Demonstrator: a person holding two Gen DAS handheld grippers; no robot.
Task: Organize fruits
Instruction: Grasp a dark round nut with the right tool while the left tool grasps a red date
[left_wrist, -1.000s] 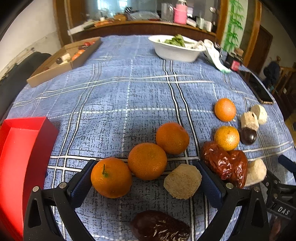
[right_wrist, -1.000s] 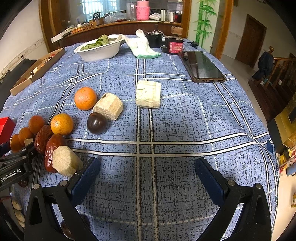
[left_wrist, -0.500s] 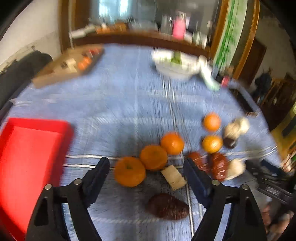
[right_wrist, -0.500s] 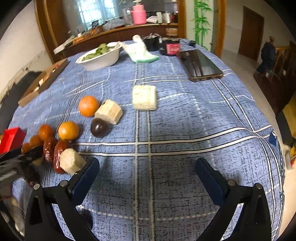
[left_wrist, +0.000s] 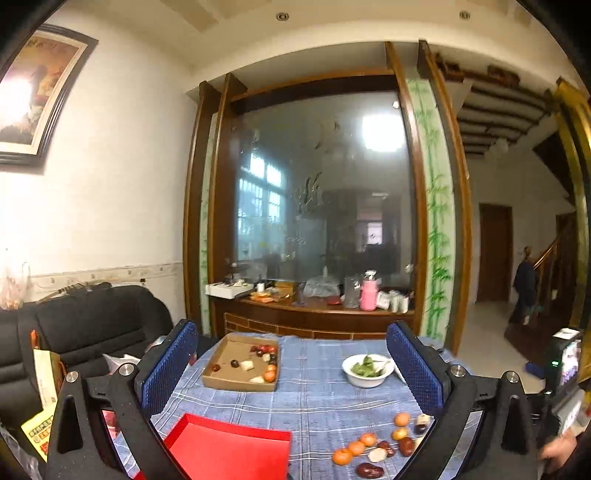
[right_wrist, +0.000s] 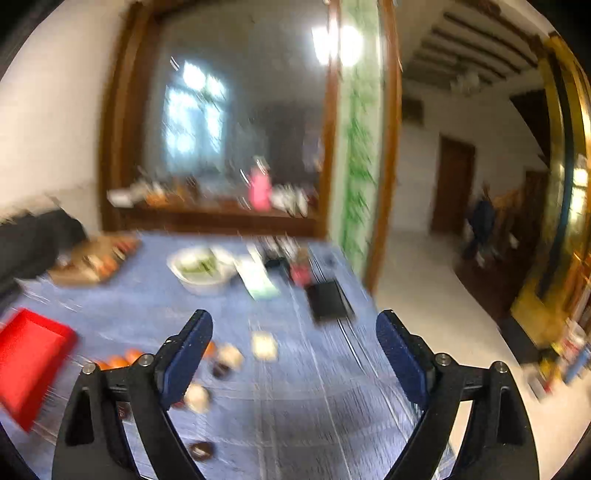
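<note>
Blue checked cloth covers the table (left_wrist: 314, 402), and behind it we see a wooden counter under a big glass panel, with a black sofa at 9 o'clock. Our left gripper (left_wrist: 291, 363) points level over the table, its blue pads spread wide with nothing between them; its jaws have just been opening again after a brief narrowing. The fruits (left_wrist: 380, 443) lie scattered at 5 o'clock in the left view: several oranges, dark red dates and pale cut chunks, all on the cloth. A red tray (left_wrist: 229, 450) sits at 6 o'clock, near them but apart. A cardboard box (left_wrist: 240, 362) holding a few more pieces lies at 11 o'clock of the tray, and a white bowl (left_wrist: 365, 371) of greens stands to the box's 3 o'clock. Our right gripper (right_wrist: 293, 354) tilts down over the cloth, jaws wide and empty, having just closed slightly. Its view is blurred; a dark phone (right_wrist: 328, 301) shows at 12 o'clock.
</note>
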